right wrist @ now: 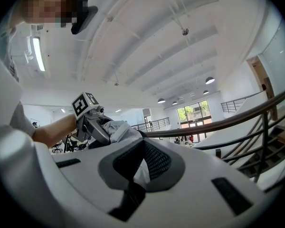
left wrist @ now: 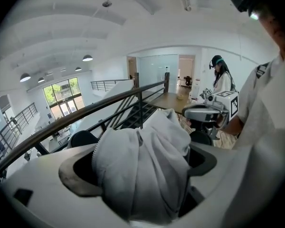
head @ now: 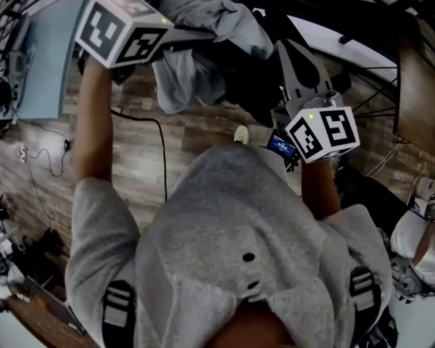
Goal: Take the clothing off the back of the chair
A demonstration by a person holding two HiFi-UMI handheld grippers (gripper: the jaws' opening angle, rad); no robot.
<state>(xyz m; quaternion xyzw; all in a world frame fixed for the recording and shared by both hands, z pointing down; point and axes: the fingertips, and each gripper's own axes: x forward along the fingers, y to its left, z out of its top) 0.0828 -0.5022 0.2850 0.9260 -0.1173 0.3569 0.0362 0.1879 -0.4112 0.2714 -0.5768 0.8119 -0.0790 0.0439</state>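
A grey garment [head: 203, 20] hangs bunched in the air above a black chair [head: 250, 85]. My left gripper [head: 197, 38], high at the upper left of the head view, is shut on a thick fold of that garment [left wrist: 142, 165]. My right gripper [head: 293, 53] points up beside the cloth's right edge. In the right gripper view a thin pale strip of the garment [right wrist: 141, 171] shows between the closed jaws of the right gripper [right wrist: 138, 167], with the left gripper [right wrist: 92, 125] and the bundle [right wrist: 118, 129] beyond. The chair's back is mostly hidden by cloth.
Wood floor [head: 181, 136] with a black cable [head: 159, 151] lies below. A grey-blue desk [head: 47, 56] stands at the left and a brown wooden table [head: 420, 85] at the right. A dark stair railing [left wrist: 85, 110] runs behind the chair. Another person [left wrist: 222, 80] stands nearby.
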